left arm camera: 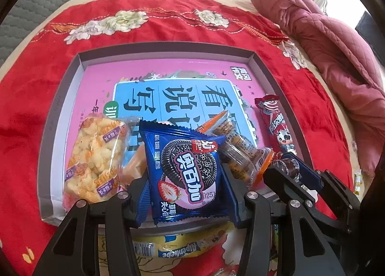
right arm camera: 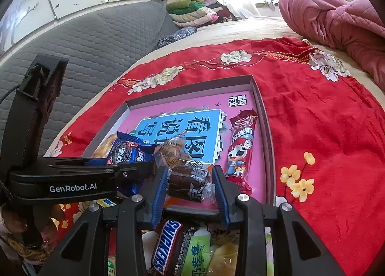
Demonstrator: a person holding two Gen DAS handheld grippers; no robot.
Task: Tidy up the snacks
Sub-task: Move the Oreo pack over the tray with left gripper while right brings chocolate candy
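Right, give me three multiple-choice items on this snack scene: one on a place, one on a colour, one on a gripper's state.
1. Where does the long red cow-print packet lie?
A. in the tray, along its right wall
B. on the red cloth
C. in the left gripper

2. What colour is the cookie pack in the left gripper?
A. green
B. blue
C. yellow

3. What is the right gripper doing?
A. standing open and empty
B. gripping a Snickers bar
C. gripping a brown wrapped candy

Answers: 1 A, it lies inside the tray beside that wall. 2 B, the wrapper is blue. 3 C, both fingers press the candy's sides.
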